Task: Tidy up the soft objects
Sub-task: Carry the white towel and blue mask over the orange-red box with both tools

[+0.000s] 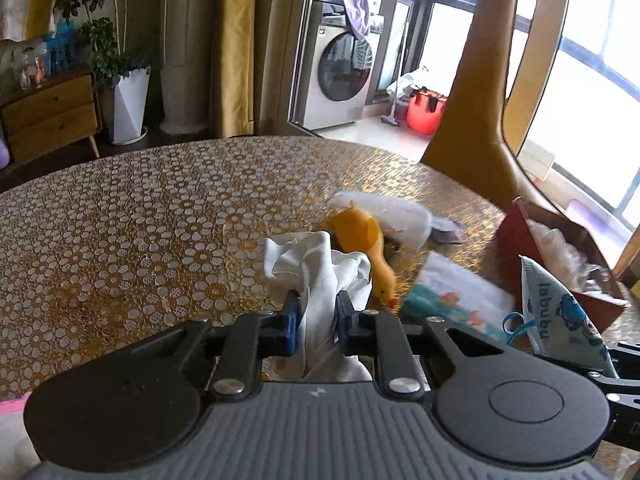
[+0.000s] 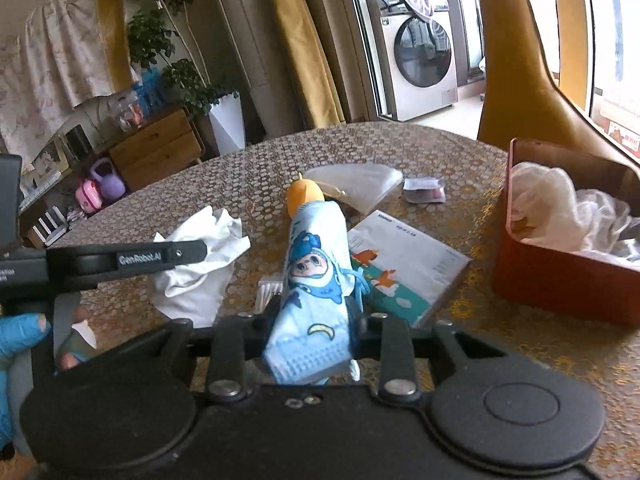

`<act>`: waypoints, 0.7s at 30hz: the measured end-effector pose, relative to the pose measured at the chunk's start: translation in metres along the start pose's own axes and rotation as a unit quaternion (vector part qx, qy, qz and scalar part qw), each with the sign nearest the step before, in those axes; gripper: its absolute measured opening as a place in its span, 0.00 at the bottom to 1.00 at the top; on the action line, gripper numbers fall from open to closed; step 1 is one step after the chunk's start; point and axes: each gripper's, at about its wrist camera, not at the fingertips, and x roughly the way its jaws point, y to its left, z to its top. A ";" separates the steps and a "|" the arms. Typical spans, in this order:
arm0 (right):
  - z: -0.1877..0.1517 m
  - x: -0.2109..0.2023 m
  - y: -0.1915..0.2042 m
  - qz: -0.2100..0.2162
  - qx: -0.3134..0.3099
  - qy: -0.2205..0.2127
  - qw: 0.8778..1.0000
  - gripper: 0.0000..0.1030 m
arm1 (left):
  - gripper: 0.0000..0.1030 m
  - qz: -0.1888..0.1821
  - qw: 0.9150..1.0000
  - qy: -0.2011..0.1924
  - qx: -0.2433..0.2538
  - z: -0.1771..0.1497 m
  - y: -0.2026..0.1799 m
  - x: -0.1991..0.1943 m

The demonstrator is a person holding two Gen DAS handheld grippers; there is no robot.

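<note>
The round table (image 1: 120, 240) carries the clutter under a patterned cover. The red box (image 2: 560, 276), at the far right edge, is already partly filled with white cloth, so overfill and spill-out are judged the main risk if more is pushed in. It also sits close to the rim and could be shoved off.

The tissue pack (image 2: 404, 268) lies flat in the middle, between the grippers and the box, and could be dragged along by a low carry. The clear bag (image 2: 360, 184) and the yellow duck (image 1: 364, 248) lie further back, touching or overlapping; exact contact cannot be told.

The white cloth (image 1: 316, 268) is clamped between the jaws of the left gripper (image 1: 316, 316), bunched, with loose ends hanging both in front and below. Those ends are likely to snag the duck just beside it or trail over the pack.

The printed face mask (image 2: 316, 300) is pinched by the right gripper (image 2: 312, 336), jaws closed on it, held upright above the pack. Its blue ear loop hangs free at the right side and could catch on a finger. The thin, slick mask is judged prone to slipping out.

Both grippers are close together; a collision is possible.
</note>
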 end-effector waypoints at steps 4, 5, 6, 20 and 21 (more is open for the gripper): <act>0.001 -0.025 -0.002 0.003 -0.008 -0.012 1.000 0.28 | 0.18 -0.013 1.000 -0.003 0.009 0.004 -0.011 -0.021; 0.002 -0.031 -0.003 0.003 -0.011 -0.015 1.000 0.28 | 0.18 -0.018 1.000 -0.002 0.012 0.004 -0.014 -0.027; 0.003 -0.037 -0.004 0.004 -0.013 -0.017 1.000 0.28 | 0.18 -0.022 1.000 -0.003 0.016 0.004 -0.018 -0.031; 0.007 -0.105 -0.038 -0.027 -0.019 -0.053 0.998 0.29 | 0.18 -0.096 0.993 -0.010 0.061 0.007 -0.101 -0.077; 0.008 -0.108 -0.043 -0.030 -0.017 -0.056 0.998 0.29 | 0.18 -0.097 0.993 -0.010 0.064 0.007 -0.106 -0.076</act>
